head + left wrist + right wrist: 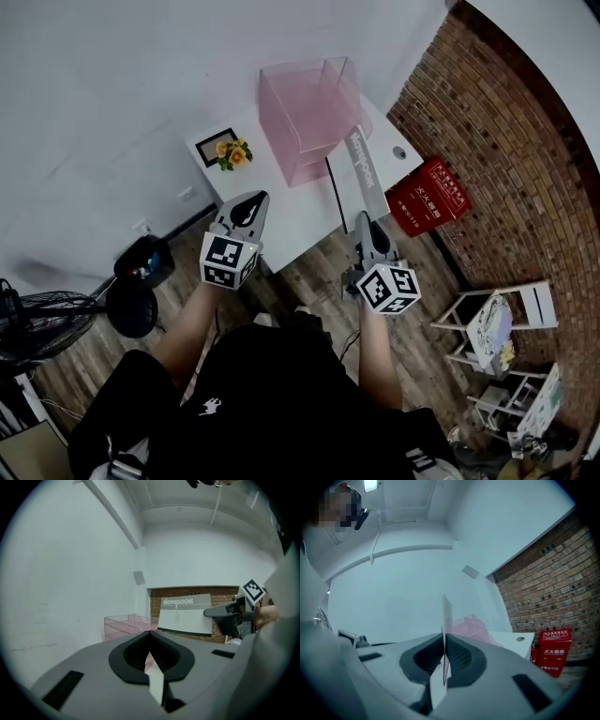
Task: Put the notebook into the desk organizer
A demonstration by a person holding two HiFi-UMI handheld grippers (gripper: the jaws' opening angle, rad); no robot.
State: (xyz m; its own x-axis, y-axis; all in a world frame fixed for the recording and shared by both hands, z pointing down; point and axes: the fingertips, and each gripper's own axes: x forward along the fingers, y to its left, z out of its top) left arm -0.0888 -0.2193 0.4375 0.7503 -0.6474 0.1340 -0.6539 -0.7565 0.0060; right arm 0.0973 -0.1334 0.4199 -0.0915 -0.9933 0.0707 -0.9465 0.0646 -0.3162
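A white plaster wall (112,94) meets a red brick wall (506,141) behind the white rectangular table (281,211). The brown wooden plank floor (309,258) carries a black fan (42,323).

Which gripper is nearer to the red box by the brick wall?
Right. The right gripper, shut on the grey notebook, hangs just left of the red box in the head view; the left gripper is further left.

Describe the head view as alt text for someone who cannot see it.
Seen from above, a person holds a grey notebook on edge in the right tongs, aimed at a clear pink desk organizer on a white desk. The left tongs are shut and empty; a brick wall stands at right.
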